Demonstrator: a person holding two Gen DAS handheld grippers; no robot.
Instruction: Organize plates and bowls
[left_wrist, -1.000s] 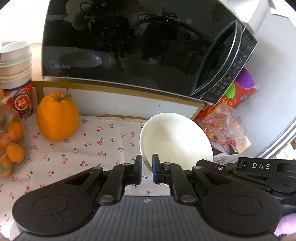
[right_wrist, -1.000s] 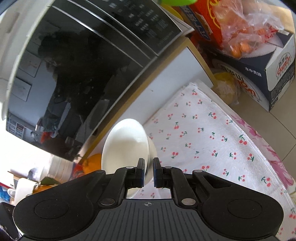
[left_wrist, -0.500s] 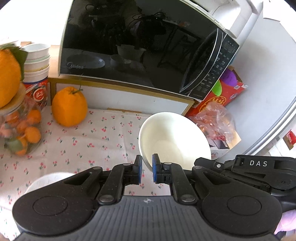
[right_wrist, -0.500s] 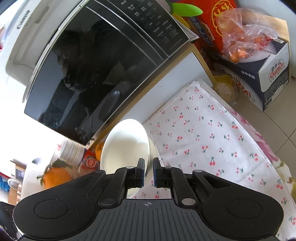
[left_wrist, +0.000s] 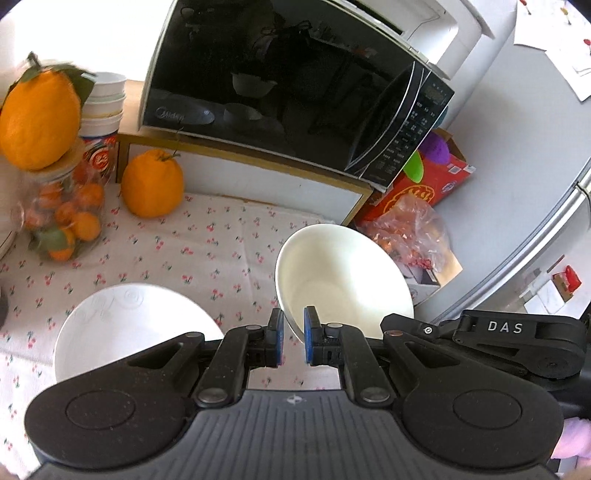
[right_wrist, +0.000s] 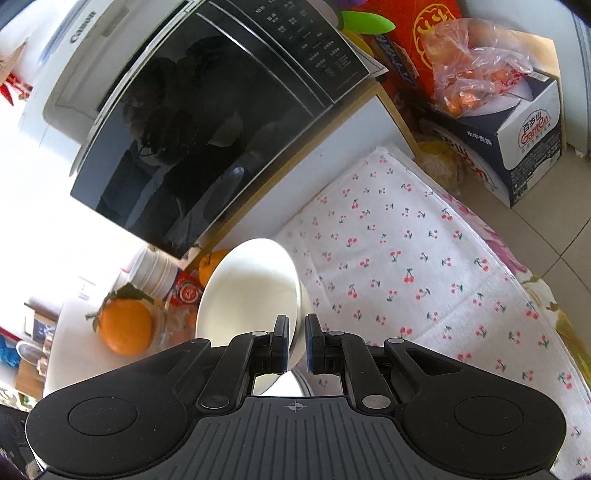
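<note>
From your left wrist camera, your left gripper is clenched on the rim of a plain white ceramic bowl, held off the cherry-print white tablecloth near its right edge, in front of the black glass-fronted microwave. The bowl is tipped, its opening facing up and back toward the camera; being round, it has no long axis. A white embossed ceramic plate lies flat on the cloth toward the near left corner. I judge the sorting to be midway: the bowl is lifted but not set down, and nothing is stacked yet.

From your right wrist camera, your right gripper pinches the near rim of a white bowl, likely the same one, over the cloth's left edge, its opening tilted toward the lens.
</note>
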